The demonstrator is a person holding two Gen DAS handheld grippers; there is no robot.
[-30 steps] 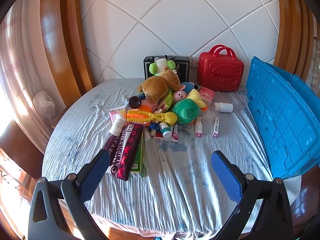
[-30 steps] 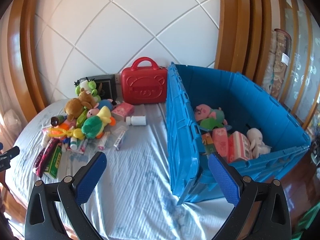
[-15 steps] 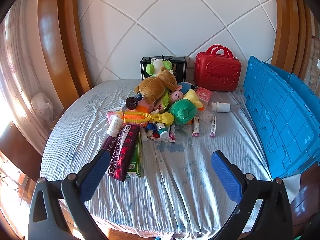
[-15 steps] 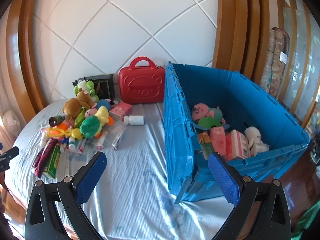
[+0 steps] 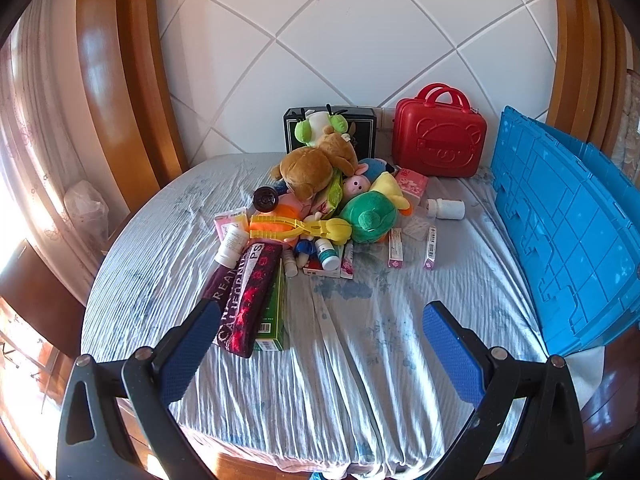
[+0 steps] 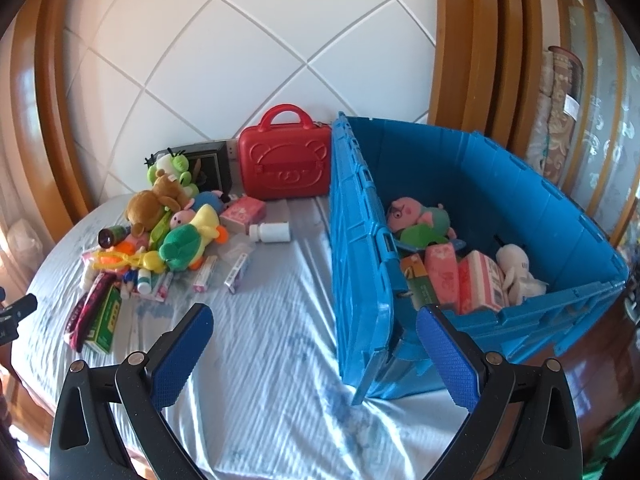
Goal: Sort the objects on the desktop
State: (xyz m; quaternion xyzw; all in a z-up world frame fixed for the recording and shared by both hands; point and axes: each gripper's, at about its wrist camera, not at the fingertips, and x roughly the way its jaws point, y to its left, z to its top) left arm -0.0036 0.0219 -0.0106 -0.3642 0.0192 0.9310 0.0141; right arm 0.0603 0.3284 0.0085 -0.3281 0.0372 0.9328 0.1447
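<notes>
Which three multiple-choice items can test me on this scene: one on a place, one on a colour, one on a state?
1. Where does the white plastic bottle lie?
A. inside the crate
B. on the cloth, beside the toy pile
C. on the red case

2. What colour is the hard carry case with a bear face?
A. red
B. black
C. yellow

3. How is the right tool?
A. shut on a toy
B. shut, empty
C. open, empty

Answers: 1 B, it lies on its side on the striped cloth. 2 A, its shell is red. 3 C, its blue pads stand apart with nothing between.

Left hand-held gripper (image 5: 322,344) and right hand-held gripper (image 6: 316,342) both gape wide, empty.
</notes>
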